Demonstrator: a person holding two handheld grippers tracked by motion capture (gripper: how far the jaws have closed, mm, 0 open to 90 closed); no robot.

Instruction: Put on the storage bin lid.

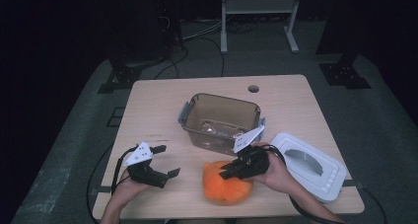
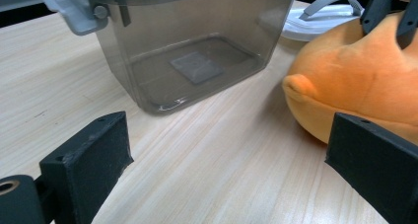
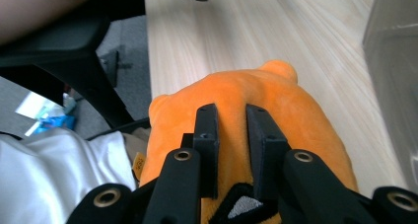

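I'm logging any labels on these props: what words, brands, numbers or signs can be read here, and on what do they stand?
None can be read.
Orange plush toy: a small tag at its edge beside the right gripper, too small to read.
Smoky clear container: a square patch on its floor, no legible print.
White lid: plain, no marking visible.
Table: faint marks near the left gripper, too blurred to read.
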